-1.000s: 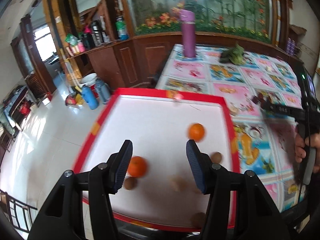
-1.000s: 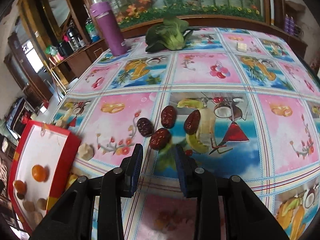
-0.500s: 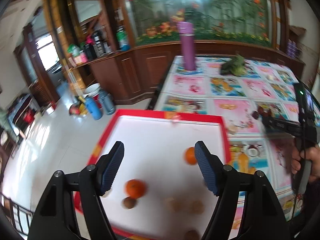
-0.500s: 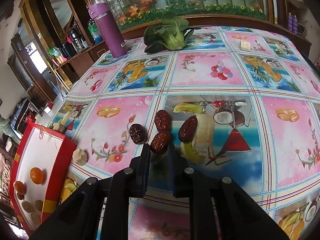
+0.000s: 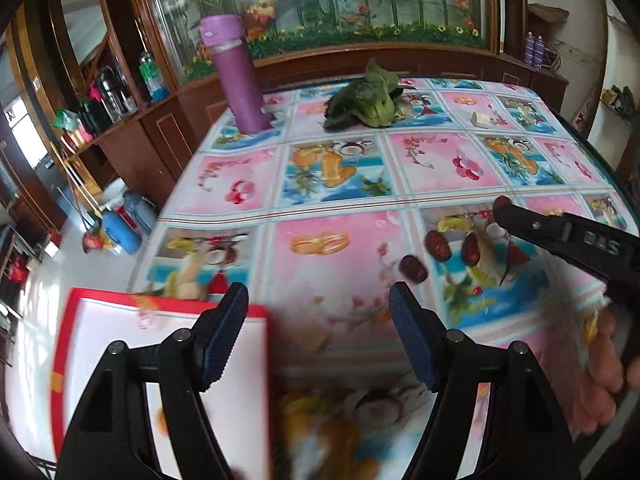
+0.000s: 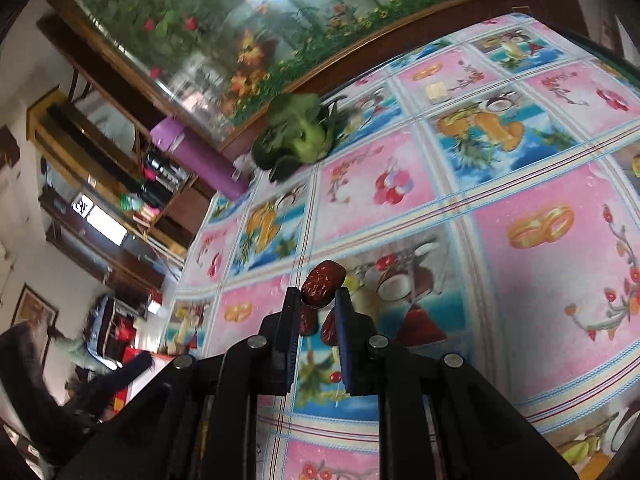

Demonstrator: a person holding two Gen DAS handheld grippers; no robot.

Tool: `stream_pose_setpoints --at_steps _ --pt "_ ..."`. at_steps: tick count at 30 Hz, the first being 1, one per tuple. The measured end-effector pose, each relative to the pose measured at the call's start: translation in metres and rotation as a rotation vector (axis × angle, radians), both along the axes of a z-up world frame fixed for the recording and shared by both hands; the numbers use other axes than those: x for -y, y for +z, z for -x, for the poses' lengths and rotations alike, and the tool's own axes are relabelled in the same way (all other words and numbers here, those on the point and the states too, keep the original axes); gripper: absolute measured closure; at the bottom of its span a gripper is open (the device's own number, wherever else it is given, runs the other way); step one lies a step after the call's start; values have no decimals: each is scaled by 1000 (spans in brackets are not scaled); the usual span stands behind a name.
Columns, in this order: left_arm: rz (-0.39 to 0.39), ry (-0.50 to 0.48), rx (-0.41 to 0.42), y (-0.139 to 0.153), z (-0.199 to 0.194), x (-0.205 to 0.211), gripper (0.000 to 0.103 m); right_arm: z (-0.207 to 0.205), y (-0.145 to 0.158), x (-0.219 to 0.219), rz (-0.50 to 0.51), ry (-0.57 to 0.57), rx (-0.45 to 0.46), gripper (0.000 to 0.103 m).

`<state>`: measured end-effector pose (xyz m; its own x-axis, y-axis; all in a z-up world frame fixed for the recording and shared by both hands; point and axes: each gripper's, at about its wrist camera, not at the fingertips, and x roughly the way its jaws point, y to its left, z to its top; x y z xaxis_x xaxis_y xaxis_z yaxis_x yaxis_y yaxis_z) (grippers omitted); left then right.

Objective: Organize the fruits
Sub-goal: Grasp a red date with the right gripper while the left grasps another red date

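Observation:
My right gripper (image 6: 318,300) is shut on a wrinkled red date (image 6: 322,282), held off the fruit-print tablecloth (image 6: 540,280) with the view tilted. Two more dates (image 6: 308,322) show on the cloth below, between the fingers. In the left wrist view, three dates (image 5: 438,244) lie on the cloth at right, with the right gripper (image 5: 504,210) above them. My left gripper (image 5: 318,312) hangs open with nothing in it, over the table's near edge beside the red-rimmed white tray (image 5: 160,300). An orange (image 5: 162,420) peeks out behind its left finger.
A purple bottle (image 5: 236,80) and a green leafy vegetable (image 5: 368,100) stand at the far side of the table. A pale lump (image 5: 188,280) sits by the tray's far rim. A person's hand (image 5: 600,376) grips the right tool. Floor drops off left of the tray.
The right gripper closed on a date and lifted it off the cloth, tilting. The left gripper swung right, from over the tray's fruit toward the table.

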<state>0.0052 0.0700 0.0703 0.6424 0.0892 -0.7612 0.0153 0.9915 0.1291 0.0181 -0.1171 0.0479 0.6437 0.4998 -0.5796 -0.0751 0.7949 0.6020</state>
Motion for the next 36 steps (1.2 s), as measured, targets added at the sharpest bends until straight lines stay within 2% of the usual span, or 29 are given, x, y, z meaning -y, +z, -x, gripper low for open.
stream_pose_setpoints --at_steps 4,12,15,21,25,27,31,36 --pt "41 25 -48 -19 -21 11 29 -1 2 7 -24 -25 0 88" --pt "24 33 -62 -40 -36 32 29 1 6 12 -46 -28 6 88" --pt "48 36 -82 -45 -42 32 30 1 5 14 -49 -36 5 88" --pt "80 9 -103 -54 -49 39 51 1 4 13 -43 -33 3 88" --pt "118 -20 -98 -54 -50 38 76 1 4 12 -40 -35 2 88" --pt "109 -45 -94 -54 -47 42 83 1 4 11 -31 -37 4 88" --pt "138 -52 -99 -51 -42 41 83 1 4 11 -9 -44 13 88" --pt "138 -68 -57 -32 -18 38 83 -5 -1 21 -13 -60 -11 88"
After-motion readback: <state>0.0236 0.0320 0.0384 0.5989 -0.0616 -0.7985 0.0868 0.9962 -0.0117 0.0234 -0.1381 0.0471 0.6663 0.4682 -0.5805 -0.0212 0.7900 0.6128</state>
